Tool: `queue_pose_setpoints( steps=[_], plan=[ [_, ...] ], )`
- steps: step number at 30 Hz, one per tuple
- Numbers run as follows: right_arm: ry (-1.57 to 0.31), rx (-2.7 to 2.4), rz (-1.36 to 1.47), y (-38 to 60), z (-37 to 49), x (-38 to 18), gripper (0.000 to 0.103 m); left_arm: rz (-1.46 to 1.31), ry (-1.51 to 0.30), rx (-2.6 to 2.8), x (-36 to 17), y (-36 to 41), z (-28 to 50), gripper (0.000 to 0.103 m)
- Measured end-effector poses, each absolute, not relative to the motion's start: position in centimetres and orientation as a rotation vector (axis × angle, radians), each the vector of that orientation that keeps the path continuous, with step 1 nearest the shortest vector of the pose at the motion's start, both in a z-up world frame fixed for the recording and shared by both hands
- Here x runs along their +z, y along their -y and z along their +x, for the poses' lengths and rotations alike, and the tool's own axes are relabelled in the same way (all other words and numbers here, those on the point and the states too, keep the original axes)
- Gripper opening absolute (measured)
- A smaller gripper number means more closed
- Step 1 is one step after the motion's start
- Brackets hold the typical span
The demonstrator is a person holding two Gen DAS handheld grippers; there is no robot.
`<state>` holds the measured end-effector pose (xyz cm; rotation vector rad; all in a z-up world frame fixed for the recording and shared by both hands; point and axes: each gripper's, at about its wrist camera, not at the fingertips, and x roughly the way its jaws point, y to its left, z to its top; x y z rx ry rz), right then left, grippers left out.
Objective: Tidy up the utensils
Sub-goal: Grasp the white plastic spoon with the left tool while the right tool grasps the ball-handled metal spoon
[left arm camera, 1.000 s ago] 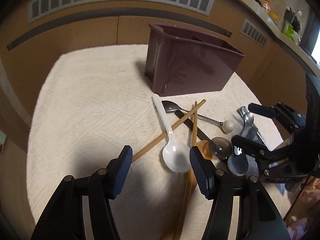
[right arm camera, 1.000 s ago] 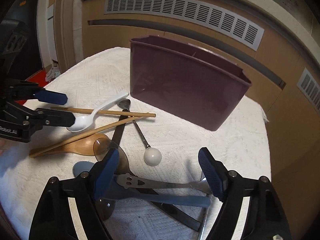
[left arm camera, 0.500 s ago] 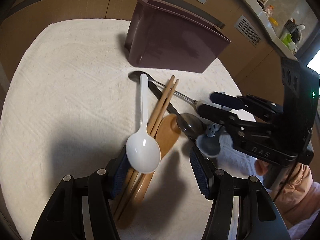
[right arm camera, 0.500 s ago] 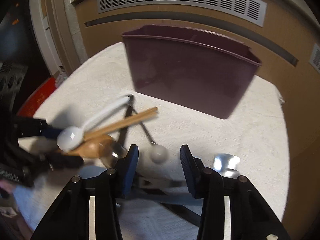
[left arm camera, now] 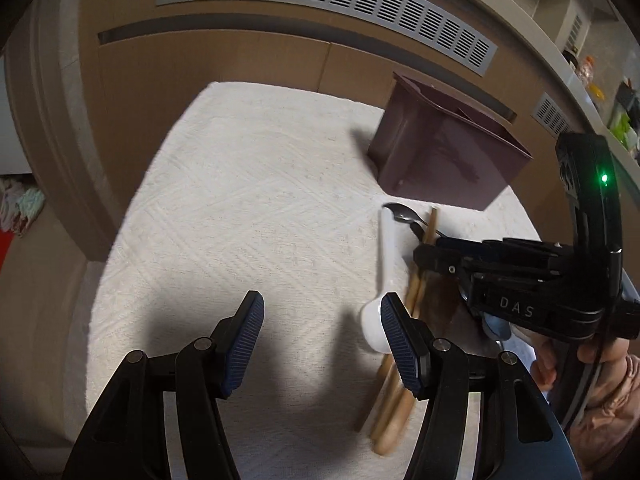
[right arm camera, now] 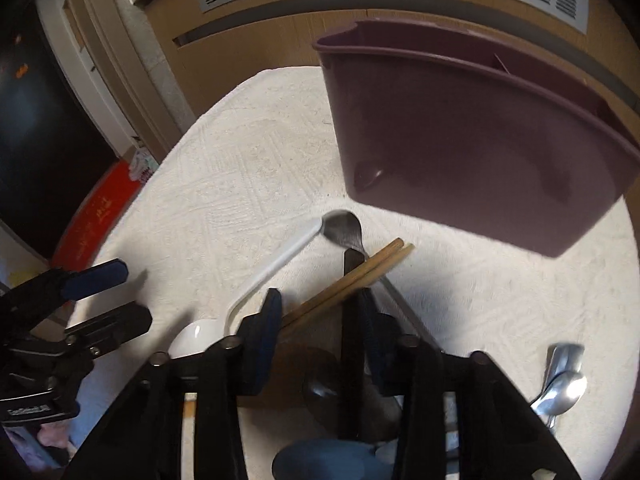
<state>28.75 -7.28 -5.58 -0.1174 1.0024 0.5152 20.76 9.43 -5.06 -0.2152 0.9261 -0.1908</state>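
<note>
Wooden chopsticks (right arm camera: 372,266) sit between right gripper (right arm camera: 317,300) fingers, just closed, seemingly clamped; left gripper (left arm camera: 322,306) released.

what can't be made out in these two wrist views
- Right wrist view: what the right tool grips, if anything; the tool itself covers the utensil pile.
- Both views: inside of the purple bin; its walls hide it.
- Right wrist view: the silver spoons, blurred near the right edge.

a maroon plastic caddy (right arm camera: 472,152) stands upright on the white cloth; before it lie a white spoon (left arm camera: 385,264), paired wooden chopsticks (right arm camera: 360,276) and a steel spoon (right arm camera: 344,228), heaped together.
</note>
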Motion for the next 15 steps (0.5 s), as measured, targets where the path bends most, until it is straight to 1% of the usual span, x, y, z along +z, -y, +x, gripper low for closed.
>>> queue_pose_setpoints(
  steps=[1, 2, 4, 8, 10, 11, 12, 15],
  plan=[
    [-0.996, 0.524, -0.131, 7.5, 28.5, -5.3, 0.002, -0.215, -0.933, -0.209, -5.2, -9.3, 20.9, 0.062],
    [-0.986, 0.524, -0.148, 7.9, 28.2, -5.2, 0.0, -0.21, -0.935, -0.22, -5.2, -9.0, 20.9, 0.062],
    [-0.934, 0.514, -0.161, 9.3, 27.6, -5.0, 0.0, -0.188, -0.944, -0.247, -5.2, -7.9, 21.2, 0.062],
    [-0.947, 0.461, -0.127, 13.6, 27.4, -5.5, 0.0, -0.167, -0.971, -0.293, -5.7, -6.1, 22.6, 0.061],
    [-0.953, 0.433, -0.105, 15.5, 27.2, -5.8, 0.0, -0.165, -1.0, -0.309, -6.1, -5.4, 23.9, 0.053],
    [-0.947, 0.416, -0.105, 16.1, 26.9, -5.9, 0.003, -0.16, -1.021, -0.31, -6.3, -5.1, 24.6, 0.041],
    [-0.934, 0.396, -0.107, 16.7, 26.6, -5.9, 0.007, -0.157, -1.041, -0.301, -6.6, -5.0, 25.2, 0.032],
    [-0.891, 0.368, -0.114, 17.7, 25.6, -5.7, 0.008, -0.149, -1.08, -0.307, -6.5, -4.4, 26.7, 0.03]
  ],
)
